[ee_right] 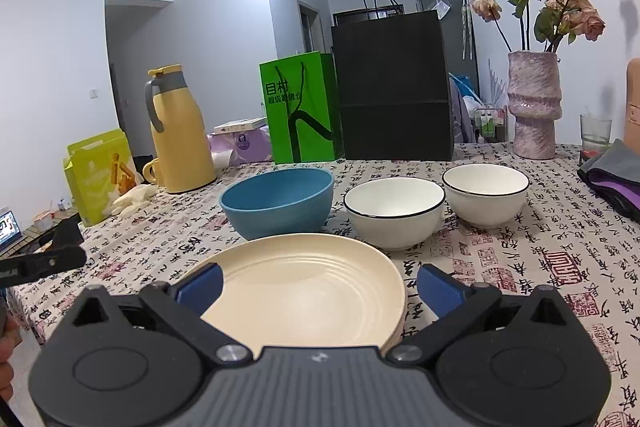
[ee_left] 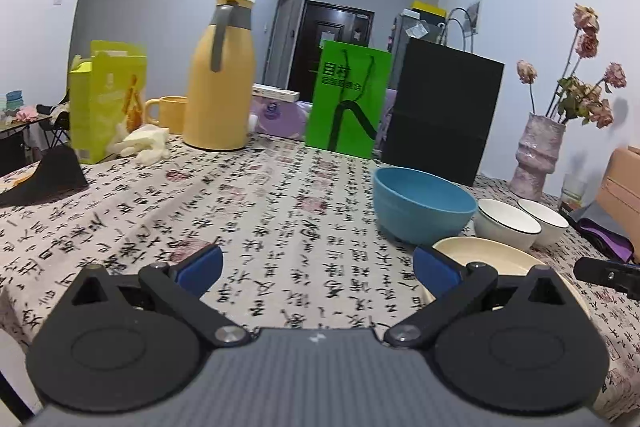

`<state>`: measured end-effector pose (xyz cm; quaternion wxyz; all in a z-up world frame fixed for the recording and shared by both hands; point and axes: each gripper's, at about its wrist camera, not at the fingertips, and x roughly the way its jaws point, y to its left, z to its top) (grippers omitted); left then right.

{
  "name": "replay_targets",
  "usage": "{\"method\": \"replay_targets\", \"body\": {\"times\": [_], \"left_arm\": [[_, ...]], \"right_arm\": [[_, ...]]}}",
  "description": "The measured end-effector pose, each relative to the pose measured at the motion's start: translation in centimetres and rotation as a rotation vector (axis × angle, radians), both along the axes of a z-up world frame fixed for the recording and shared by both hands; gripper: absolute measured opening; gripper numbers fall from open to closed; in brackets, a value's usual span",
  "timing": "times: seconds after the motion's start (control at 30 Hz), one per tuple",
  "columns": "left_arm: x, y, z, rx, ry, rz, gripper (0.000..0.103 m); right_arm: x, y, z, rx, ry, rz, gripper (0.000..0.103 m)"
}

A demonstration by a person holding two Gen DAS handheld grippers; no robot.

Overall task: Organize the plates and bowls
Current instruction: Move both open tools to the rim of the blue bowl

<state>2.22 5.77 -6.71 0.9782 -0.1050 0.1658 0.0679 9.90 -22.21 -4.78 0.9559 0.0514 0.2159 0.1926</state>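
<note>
A cream plate (ee_right: 308, 287) lies on the patterned tablecloth, just ahead of my right gripper (ee_right: 318, 285), whose blue pads stand wide open on either side of its near part without touching it. Behind it sit a blue bowl (ee_right: 280, 201) and two white bowls with dark rims (ee_right: 394, 213) (ee_right: 486, 193). My left gripper (ee_left: 316, 269) is open over bare cloth; the cream plate (ee_left: 486, 255) lies behind its right pad, with the blue bowl (ee_left: 420, 203) and white bowls (ee_left: 506, 223) further right.
At the table's back stand a yellow flask (ee_right: 180, 131), yellow mug (ee_left: 166, 113), green bag (ee_right: 300, 107), black bag (ee_right: 394, 87), pink vase with dried roses (ee_right: 534, 107) and a glass (ee_right: 596, 135). A yellow box (ee_left: 106, 99), pale gloves (ee_left: 142, 143) and folded cloth (ee_right: 616, 175) lie at the sides.
</note>
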Motion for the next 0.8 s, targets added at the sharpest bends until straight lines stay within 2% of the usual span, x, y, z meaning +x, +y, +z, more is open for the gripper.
{"method": "replay_targets", "body": {"times": [0.43,0.8], "left_arm": [[-0.3,2.0,-0.5,-0.014,0.024,-0.033,0.103],[-1.5,3.4,1.4,-0.004,0.017,-0.005,0.103]], "right_arm": [[0.3,2.2,0.8,-0.020,-0.001,-0.009,0.103],[0.5,3.0,2.7,-0.015,-0.002,-0.011,0.103]]}}
